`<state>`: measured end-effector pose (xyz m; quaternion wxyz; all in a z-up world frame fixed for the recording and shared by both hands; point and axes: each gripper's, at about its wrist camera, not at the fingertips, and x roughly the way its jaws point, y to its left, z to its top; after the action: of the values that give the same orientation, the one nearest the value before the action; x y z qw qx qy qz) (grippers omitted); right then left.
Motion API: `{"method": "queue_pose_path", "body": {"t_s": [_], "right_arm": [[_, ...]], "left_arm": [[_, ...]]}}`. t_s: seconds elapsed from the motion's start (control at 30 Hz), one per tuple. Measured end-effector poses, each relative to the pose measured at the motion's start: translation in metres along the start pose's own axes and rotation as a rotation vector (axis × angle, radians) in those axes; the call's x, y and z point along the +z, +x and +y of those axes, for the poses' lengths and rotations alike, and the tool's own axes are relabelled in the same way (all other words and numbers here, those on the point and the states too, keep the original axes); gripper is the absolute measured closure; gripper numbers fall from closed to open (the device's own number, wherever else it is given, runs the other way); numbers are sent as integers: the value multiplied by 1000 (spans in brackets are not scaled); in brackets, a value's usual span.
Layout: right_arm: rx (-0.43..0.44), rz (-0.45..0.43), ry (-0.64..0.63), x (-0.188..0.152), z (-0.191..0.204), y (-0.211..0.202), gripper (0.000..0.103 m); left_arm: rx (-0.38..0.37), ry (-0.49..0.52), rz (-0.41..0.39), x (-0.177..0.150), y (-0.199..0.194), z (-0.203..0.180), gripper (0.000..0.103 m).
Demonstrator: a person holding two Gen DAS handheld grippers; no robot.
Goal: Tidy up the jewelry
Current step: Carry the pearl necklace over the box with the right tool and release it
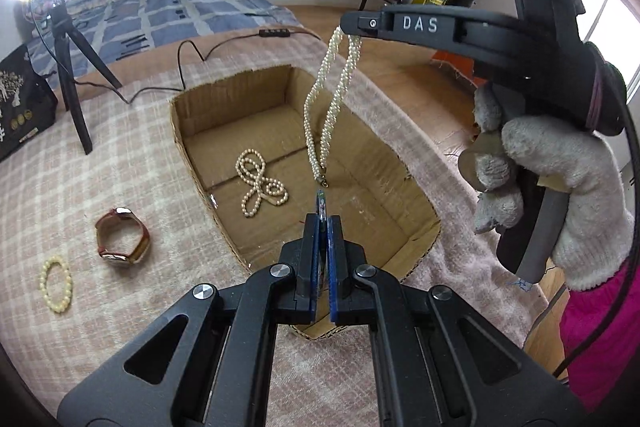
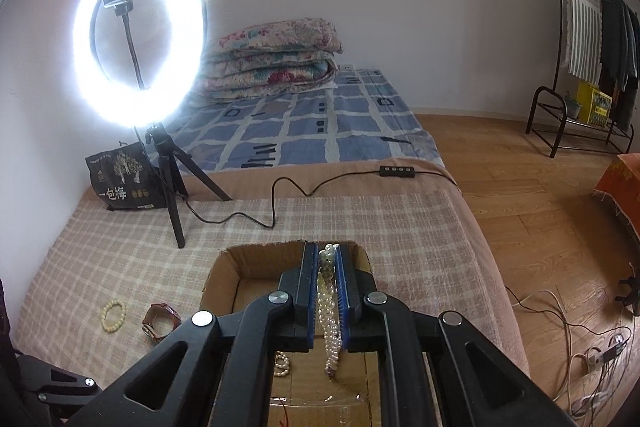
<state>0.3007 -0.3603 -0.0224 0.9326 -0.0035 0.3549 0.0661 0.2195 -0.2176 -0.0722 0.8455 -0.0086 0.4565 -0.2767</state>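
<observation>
My right gripper (image 1: 352, 27) (image 2: 329, 255) is shut on a twisted pearl necklace (image 1: 326, 99) (image 2: 330, 327), which hangs down over the open cardboard box (image 1: 192, 131) (image 2: 224, 267). Its clasp end dangles just above the box floor. A single-strand pearl necklace (image 1: 258, 183) (image 2: 282, 363) lies coiled inside the box. My left gripper (image 1: 322, 215) is shut and empty, its tips just below the hanging clasp. A red-strapped watch (image 1: 122, 241) (image 2: 160, 319) and a cream bead bracelet (image 1: 56, 283) (image 2: 113, 314) lie on the checked blanket (image 1: 120, 167) left of the box.
A ring light on a black tripod (image 1: 72, 67) (image 2: 172, 179) stands at the back left, its cable (image 2: 272, 203) running across the blanket. A black snack bag (image 2: 124, 179) leans beside it. The bed edge and wooden floor (image 2: 520, 207) lie to the right.
</observation>
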Motion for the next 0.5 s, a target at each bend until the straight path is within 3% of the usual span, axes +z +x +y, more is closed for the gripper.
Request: {"method": "queue_pose_path", "body": {"t_s": [0.3,0.43,0.47,0.5], "right_arm": [[53,30,55,-6,-6,9,95],[44,25,61,-6,-4,6,68],[40,28,63,-5,-4,6,59],[34,29,66,-6,-4,5,54]], "left_arm": [[-7,14,-2,-3,0,-7,102],[5,18,-3,-2,-2,-6,100],[5,18,-1,-2,-3,-6,97],[7,19,-1,-2,-4,-6,83]]}}
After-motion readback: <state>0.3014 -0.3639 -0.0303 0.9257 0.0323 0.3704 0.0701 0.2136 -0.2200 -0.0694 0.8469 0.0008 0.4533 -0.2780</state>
